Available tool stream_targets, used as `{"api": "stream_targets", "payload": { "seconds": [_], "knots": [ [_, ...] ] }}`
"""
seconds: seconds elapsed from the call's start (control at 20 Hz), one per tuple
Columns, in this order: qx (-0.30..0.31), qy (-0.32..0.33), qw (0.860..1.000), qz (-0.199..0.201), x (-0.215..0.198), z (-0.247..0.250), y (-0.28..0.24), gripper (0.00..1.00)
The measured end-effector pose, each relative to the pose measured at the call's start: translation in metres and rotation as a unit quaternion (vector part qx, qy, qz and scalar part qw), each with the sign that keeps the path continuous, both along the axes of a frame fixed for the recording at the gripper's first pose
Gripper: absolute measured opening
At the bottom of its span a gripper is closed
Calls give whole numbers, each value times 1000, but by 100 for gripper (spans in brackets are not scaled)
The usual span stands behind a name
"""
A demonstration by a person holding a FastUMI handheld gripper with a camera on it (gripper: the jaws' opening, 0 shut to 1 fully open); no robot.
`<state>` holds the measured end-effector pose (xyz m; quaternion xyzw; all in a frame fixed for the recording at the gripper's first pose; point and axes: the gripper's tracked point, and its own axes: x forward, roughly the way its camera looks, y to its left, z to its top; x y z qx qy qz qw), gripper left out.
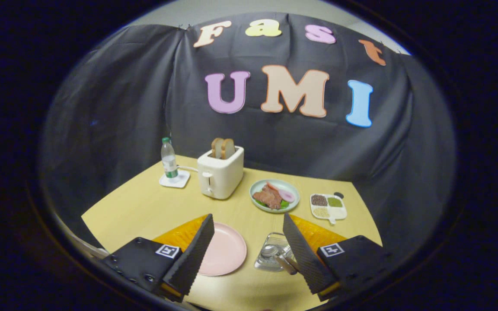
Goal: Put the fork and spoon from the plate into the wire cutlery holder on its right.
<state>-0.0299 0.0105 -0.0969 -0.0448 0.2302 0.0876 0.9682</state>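
Both utensils seem already dropped in the wire holder (273, 255), handles up beside the right finger, so the gripper (249, 226) hangs wide and empty above the bare pink plate (223, 252).

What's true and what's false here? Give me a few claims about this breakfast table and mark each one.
1. The gripper is open and holds nothing. True.
2. The pink plate between the fingers has a fork and spoon lying on it. False: its visible surface is bare, and cutlery handles stick out of the wire cutlery holder beside it.
3. Two slices of bread stand in the white toaster. True.
4. The water bottle lies on its side. False: it stands upright on a white coaster.
5. The green plate of food sits beyond the fingers, next to a divided dish. True.
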Motion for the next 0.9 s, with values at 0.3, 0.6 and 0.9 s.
{"api": "stream_targets", "payload": {
  "seconds": [0.3,0.6,0.9],
  "knots": [
    [27,-98,995,-21,4,30,23,100],
    [41,-146,987,-50,20,53,25,100],
    [47,-141,987,-58,26,53,19,100]
  ]
}}
